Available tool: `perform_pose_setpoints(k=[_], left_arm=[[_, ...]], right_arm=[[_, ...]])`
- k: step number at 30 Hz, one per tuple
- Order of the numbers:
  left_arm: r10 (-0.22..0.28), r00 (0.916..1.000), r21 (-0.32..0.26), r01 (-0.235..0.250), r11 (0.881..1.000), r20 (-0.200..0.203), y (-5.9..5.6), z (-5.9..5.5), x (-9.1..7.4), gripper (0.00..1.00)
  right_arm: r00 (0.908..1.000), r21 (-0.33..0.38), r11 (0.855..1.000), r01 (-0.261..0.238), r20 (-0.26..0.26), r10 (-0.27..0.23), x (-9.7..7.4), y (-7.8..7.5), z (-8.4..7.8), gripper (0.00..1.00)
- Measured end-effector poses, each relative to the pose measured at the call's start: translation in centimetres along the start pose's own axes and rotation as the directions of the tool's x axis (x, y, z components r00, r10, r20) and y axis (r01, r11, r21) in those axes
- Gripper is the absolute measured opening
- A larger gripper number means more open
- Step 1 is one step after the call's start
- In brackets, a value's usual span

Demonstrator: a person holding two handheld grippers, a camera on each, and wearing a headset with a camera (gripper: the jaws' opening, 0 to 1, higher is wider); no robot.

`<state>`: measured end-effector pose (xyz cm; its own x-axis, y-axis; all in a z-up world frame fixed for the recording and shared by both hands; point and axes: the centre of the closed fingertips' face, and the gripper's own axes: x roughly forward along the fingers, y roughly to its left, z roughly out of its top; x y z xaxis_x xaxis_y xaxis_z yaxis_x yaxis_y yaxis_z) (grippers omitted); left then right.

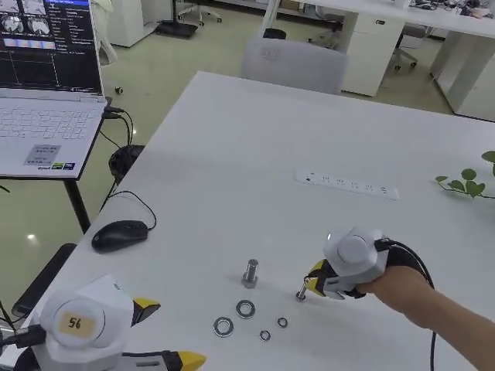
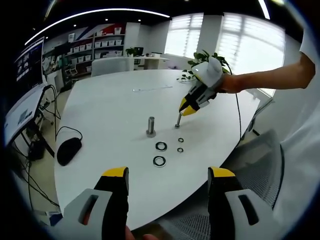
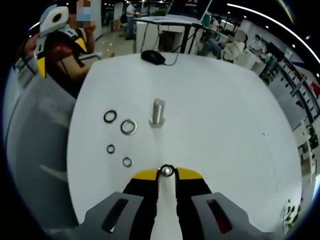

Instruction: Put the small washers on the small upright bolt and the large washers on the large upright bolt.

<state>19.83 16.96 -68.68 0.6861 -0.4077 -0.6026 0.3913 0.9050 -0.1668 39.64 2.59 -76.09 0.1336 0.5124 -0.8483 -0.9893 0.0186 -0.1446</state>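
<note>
- My right claw (image 3: 166, 173) is closed on the top of the small bolt (image 1: 301, 294), which stands on the table (image 1: 232, 154) near the large bolt (image 1: 250, 273).
- Releasing crookedly could topple the small bolt.
- My left claw (image 2: 168, 173) hangs open and empty.
- The large washers (image 1: 246, 309) and small washers (image 1: 282, 322) lie flat in front of the bolts. They are thin and might slip from my jaws.

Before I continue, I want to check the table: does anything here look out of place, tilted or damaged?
Nothing looks damaged or spilled. One oddity: the right tool is closed on the top of the small bolt, not on a washer. All four washers lie flat near the large bolt.
</note>
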Motion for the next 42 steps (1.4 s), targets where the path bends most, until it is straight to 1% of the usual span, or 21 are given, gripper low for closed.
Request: perform_pose_setpoints(k=[4, 16, 27, 34, 38, 42], left_arm=[[-0.001, 1.0000, -0.001, 0.001, 1.000, -0.002, 0.1, -0.1, 0.1, 0.63], [-0.002, 1.0000, -0.001, 0.002, 1.000, 0.000, 0.0, 0.1, 0.1, 0.63], [-0.005, 1.0000, 0.001, 0.005, 1.000, 0.001, 0.0, 0.2, 0.2, 0.63], [-0.008, 1.0000, 0.003, 0.008, 1.000, 0.001, 0.0, 0.3, 0.3, 0.63], [-0.005, 1.0000, 0.001, 0.005, 1.000, 0.000, 0.0, 0.2, 0.3, 0.63], [0.000, 1.0000, -0.004, 0.000, 1.000, 0.003, 0.1, 0.2, 0.3, 0.63]], right_arm=[[1.0000, -0.005, 1.000, -0.003, -0.005, 0.003, 0.1, -0.1, -0.1, 0.13], [0.9992, -0.029, 0.999, -0.020, -0.035, 0.019, 0.6, 0.1, -0.2, 0.13], [0.9978, -0.028, 0.999, -0.033, -0.058, 0.032, 0.8, 0.1, -0.3, 0.13], [0.9954, -0.035, 0.998, -0.049, -0.084, 0.046, 1.3, 0.3, -0.6, 0.13], [0.9934, -0.028, 0.998, -0.052, -0.103, 0.049, 1.7, 0.4, -1.0, 0.13], [0.9923, -0.019, 0.998, -0.054, -0.112, 0.052, 2.2, 0.3, -1.2, 0.13]])
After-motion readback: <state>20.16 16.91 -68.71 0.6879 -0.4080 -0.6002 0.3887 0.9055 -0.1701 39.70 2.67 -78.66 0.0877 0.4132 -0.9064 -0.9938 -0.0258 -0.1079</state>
